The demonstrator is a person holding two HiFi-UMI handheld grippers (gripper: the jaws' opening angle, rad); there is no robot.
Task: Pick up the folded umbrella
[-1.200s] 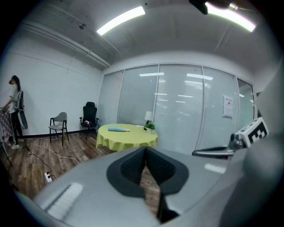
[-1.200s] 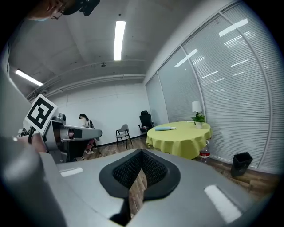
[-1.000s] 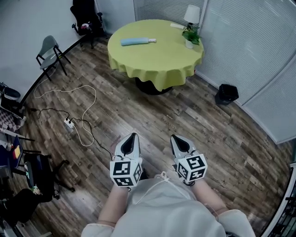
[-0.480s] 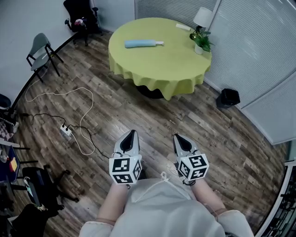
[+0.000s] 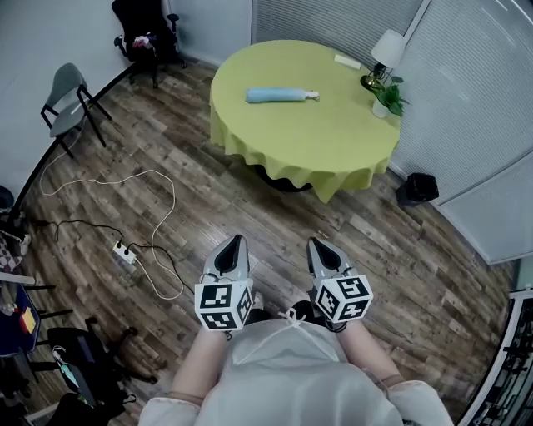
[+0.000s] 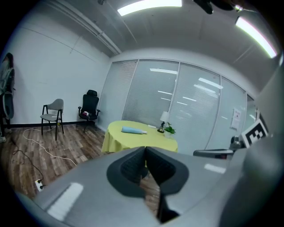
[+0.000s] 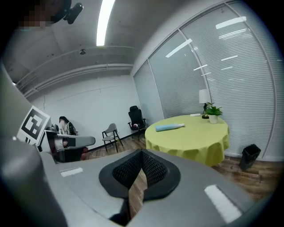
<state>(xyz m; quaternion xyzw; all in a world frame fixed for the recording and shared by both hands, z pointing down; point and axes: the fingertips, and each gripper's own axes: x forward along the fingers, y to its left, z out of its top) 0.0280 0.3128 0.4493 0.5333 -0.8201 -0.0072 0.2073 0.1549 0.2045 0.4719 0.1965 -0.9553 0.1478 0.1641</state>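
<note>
A folded light-blue umbrella (image 5: 280,96) with a pale handle lies on the round table with a yellow-green cloth (image 5: 333,154), far ahead of me. The same umbrella (image 6: 133,130) shows small in the left gripper view and again as the umbrella (image 7: 169,127) in the right gripper view. My left gripper (image 5: 236,244) is held out low over the wooden floor, shut and empty. Beside it my right gripper (image 5: 319,247) is also shut with nothing in it. Both are well short of the table.
A table lamp (image 5: 384,55) and a potted plant (image 5: 388,98) stand at the table's far right edge. A grey chair (image 5: 65,100), a black office chair (image 5: 146,25), a white cable with power strip (image 5: 125,252) and a black bin (image 5: 418,188) are on the floor. Glass walls run behind.
The table and umbrella have drawn nearer and shifted right in the head view as I walk forward. Both grippers keep the same pose, shut.
</note>
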